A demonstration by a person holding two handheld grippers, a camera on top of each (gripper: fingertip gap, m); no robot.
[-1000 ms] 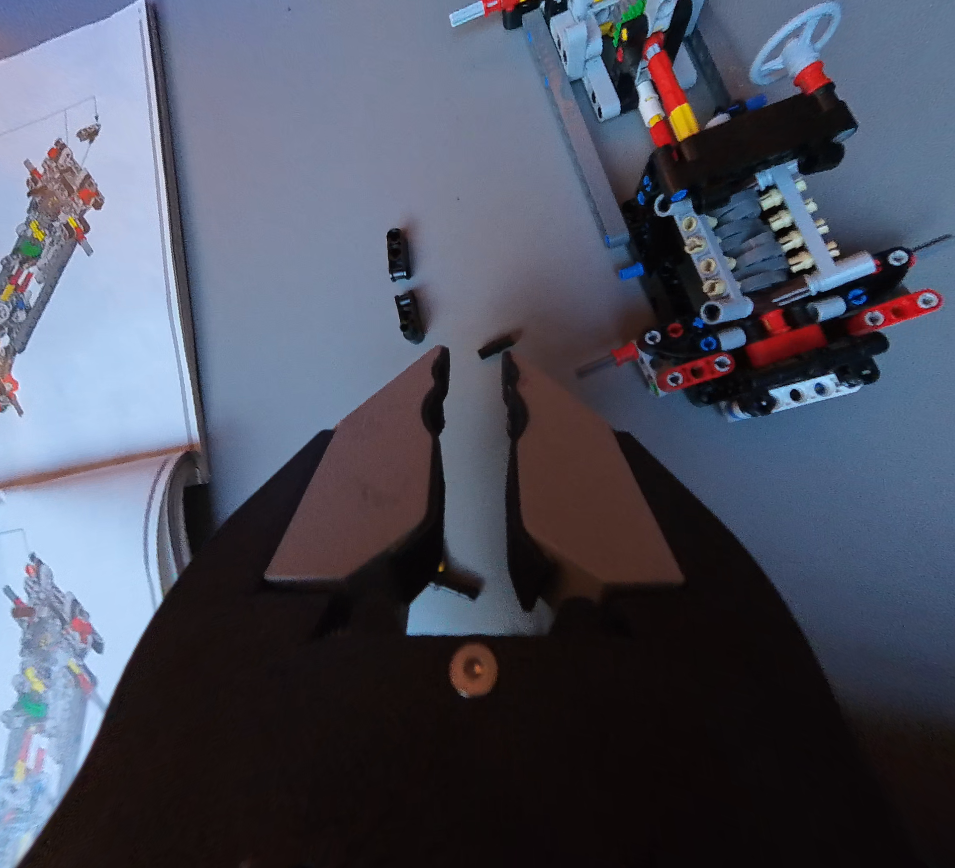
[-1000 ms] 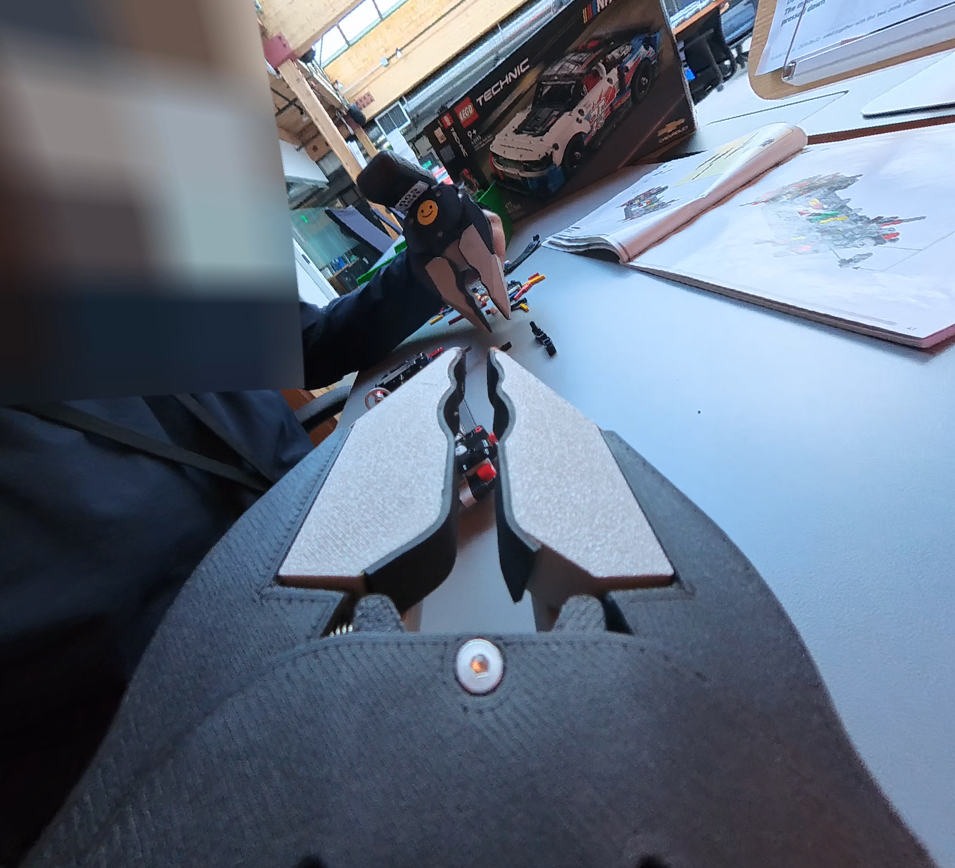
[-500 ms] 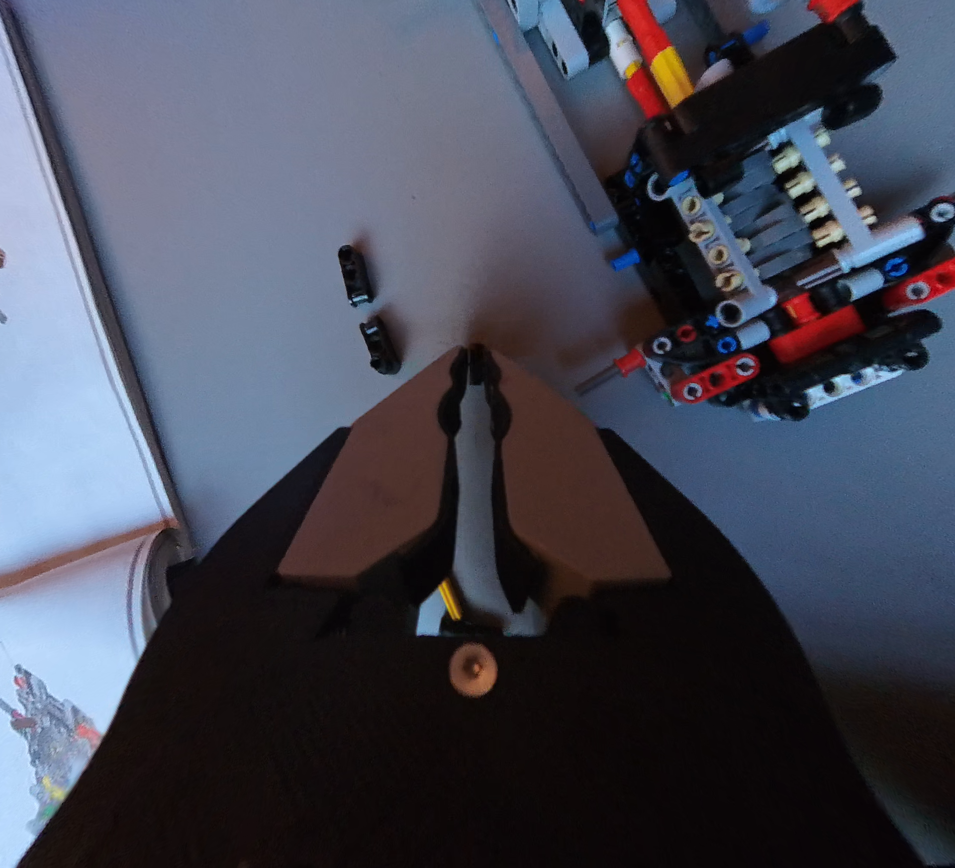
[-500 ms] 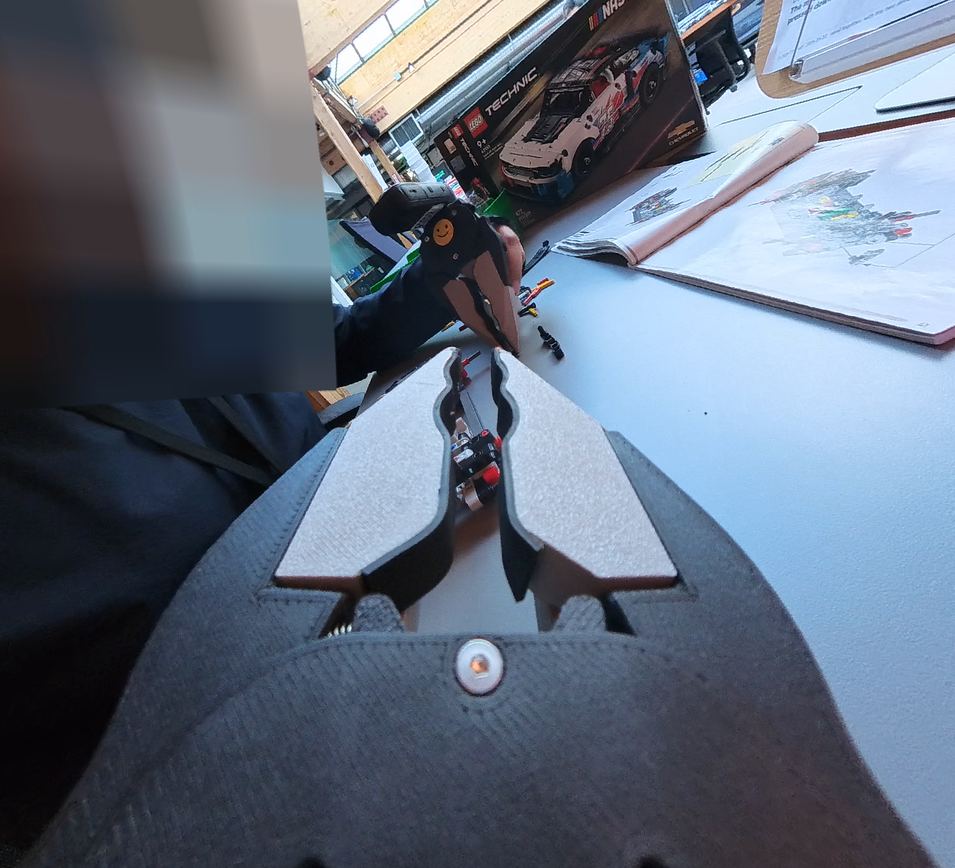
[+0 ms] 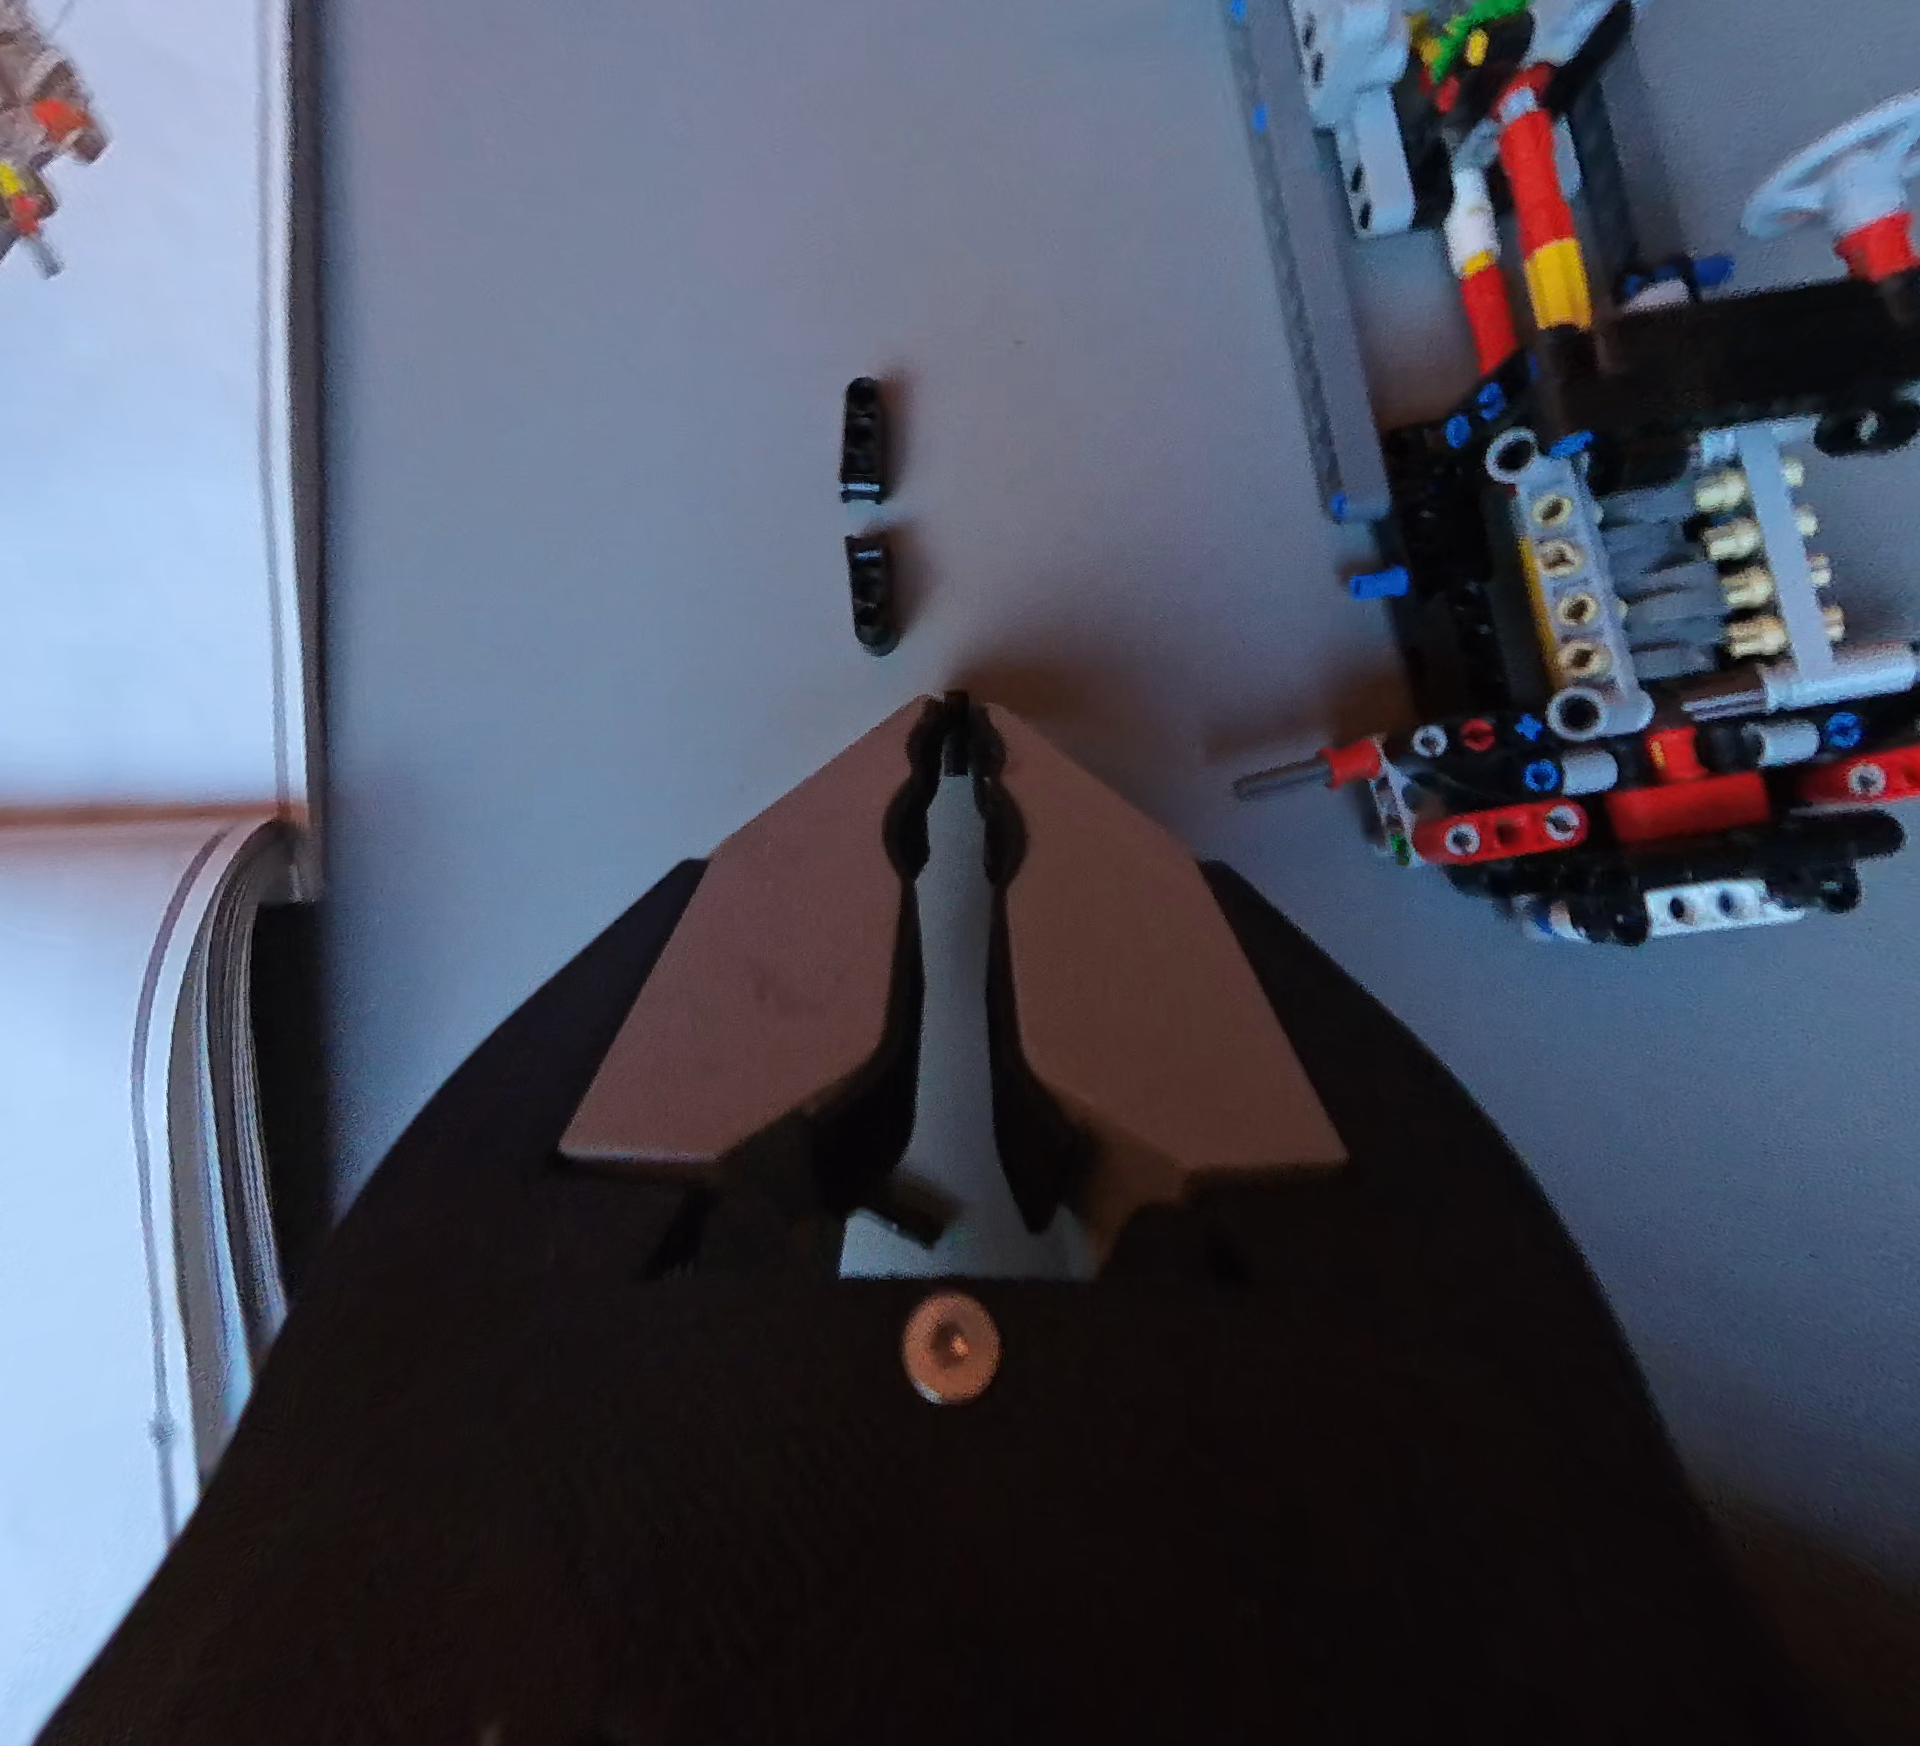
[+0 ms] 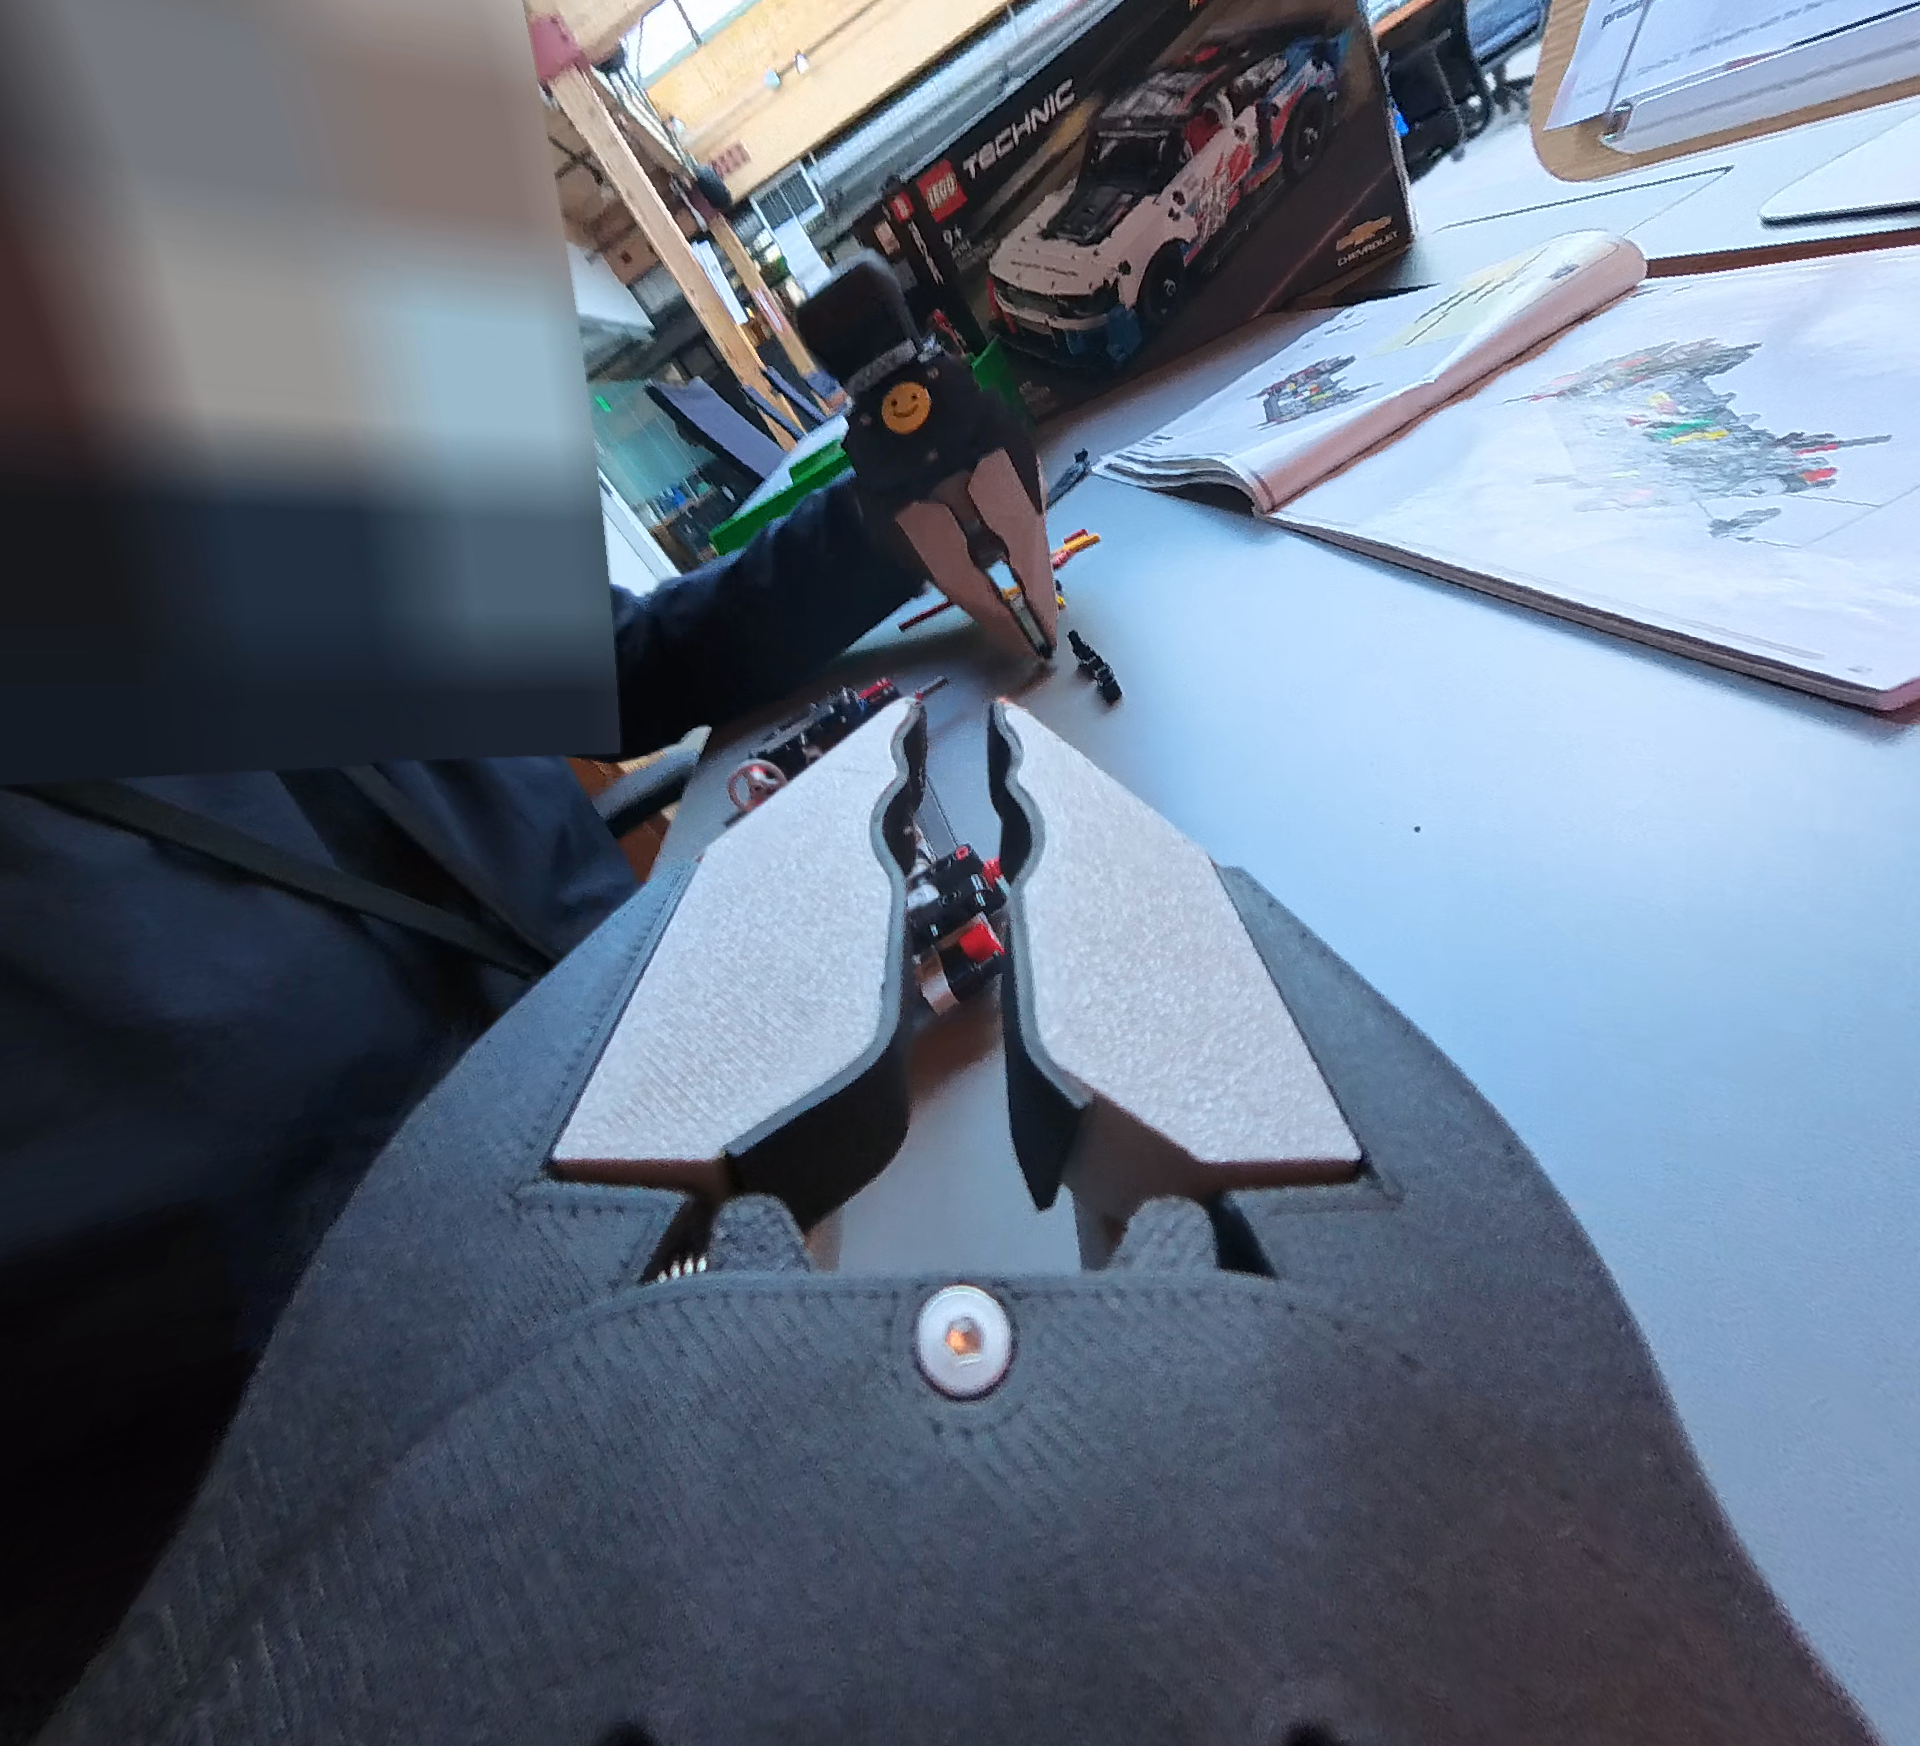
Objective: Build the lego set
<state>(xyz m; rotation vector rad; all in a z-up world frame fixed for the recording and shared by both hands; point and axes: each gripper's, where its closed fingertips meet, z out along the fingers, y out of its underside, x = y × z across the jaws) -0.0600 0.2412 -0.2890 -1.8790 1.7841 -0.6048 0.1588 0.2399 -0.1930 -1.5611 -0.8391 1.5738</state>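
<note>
Right now my left claw is pinched tight on a small black pin at its very tips, against the grey table. Two black connectors lie just ahead, slightly left. The half-built model sits off to the right, clearly unfinished. My right claw stands slightly parted over that model, gripping nothing that I can see.

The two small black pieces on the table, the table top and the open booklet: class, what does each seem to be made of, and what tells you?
Two small black pieces: likely moulded plastic, slightly glossy; tiny highlights, round holes.
Table top: smooth matt grey, perhaps laminate; even, grainless, soft reflections.
Open booklet: paper, faint sheen; thin stacked page edges, printed pictures.
</note>
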